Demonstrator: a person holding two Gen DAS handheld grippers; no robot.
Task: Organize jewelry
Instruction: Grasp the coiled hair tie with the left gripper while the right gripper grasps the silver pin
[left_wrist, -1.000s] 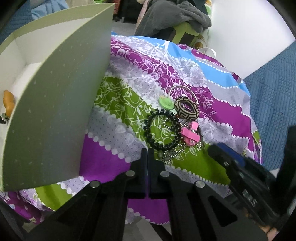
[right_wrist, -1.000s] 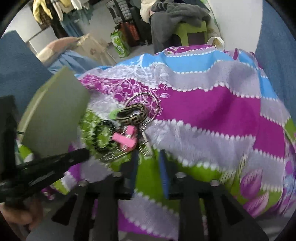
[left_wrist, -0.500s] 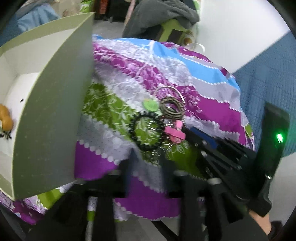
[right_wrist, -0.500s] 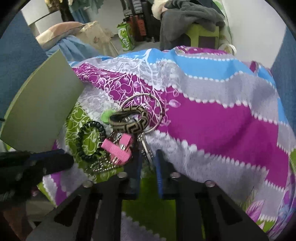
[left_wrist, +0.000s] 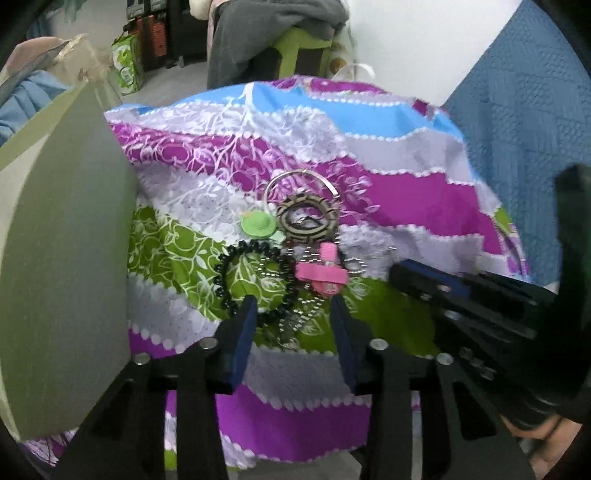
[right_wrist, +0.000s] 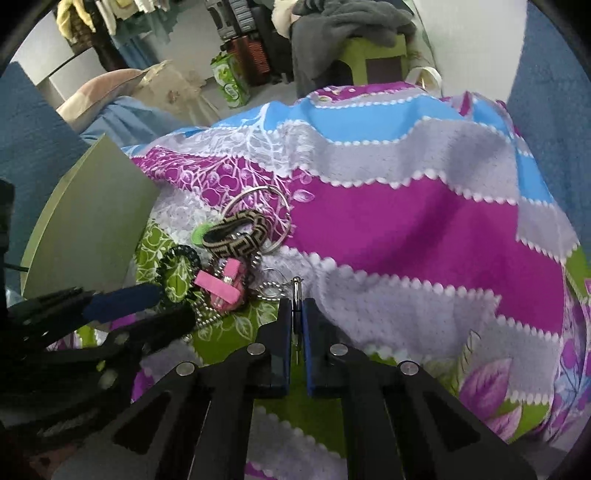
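A pile of jewelry lies on the striped cloth: a black beaded bracelet (left_wrist: 255, 280), a pink clip (left_wrist: 322, 275), a black-and-tan woven bangle (left_wrist: 307, 221), a thin silver hoop (left_wrist: 301, 181), a green round piece (left_wrist: 257, 224) and ball chains (left_wrist: 295, 321). My left gripper (left_wrist: 293, 306) is open, its jaws either side of the bracelet's near edge and chain. My right gripper (right_wrist: 294, 306) is shut on a thin silver metal piece (right_wrist: 295, 291) attached to the chain (right_wrist: 269, 288) beside the pink clip (right_wrist: 221, 288). The woven bangle (right_wrist: 238, 236) also shows in the right wrist view.
An olive-green box (left_wrist: 66, 258) stands at the left on the cloth; its side wall shows in the right wrist view (right_wrist: 88, 229). The cloth-covered table (right_wrist: 406, 229) drops off at the near and right edges. A chair with grey clothes (right_wrist: 351, 26) stands beyond.
My left gripper went from shut to open and came up to the bracelet. My right gripper closed in on the silver piece at the pile's right side.
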